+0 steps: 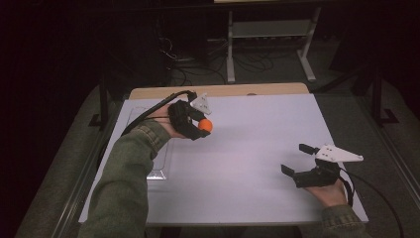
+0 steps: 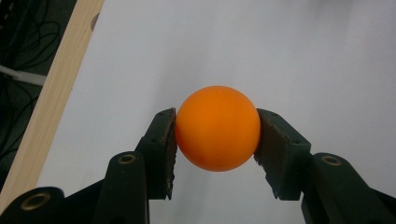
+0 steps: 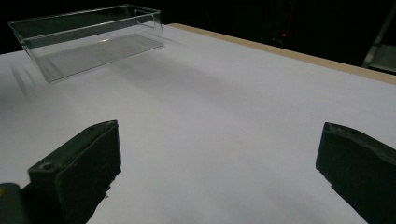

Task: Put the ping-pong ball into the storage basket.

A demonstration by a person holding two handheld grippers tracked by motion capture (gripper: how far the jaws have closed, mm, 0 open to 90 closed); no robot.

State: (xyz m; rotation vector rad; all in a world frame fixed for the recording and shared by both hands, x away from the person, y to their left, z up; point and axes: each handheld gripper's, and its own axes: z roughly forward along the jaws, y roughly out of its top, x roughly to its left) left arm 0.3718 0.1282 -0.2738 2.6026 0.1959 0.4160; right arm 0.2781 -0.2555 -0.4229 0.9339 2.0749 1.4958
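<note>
The left hand-held gripper [image 2: 217, 140] pinches a small orange ball [image 2: 217, 128] across its middle, above the far left part of the white bench [image 1: 247, 148], near a clear plastic tray [image 3: 88, 39]. The ball looks light, smooth and hard, likely to slip or roll, so a gentle hold across its widest part suits it. The right hand-held gripper [image 1: 298, 159] rests near the right edge, jaws wide apart and empty.

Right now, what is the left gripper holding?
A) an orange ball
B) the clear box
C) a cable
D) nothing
A: the left gripper has its fingers pressed against both sides of an orange ball.
</note>
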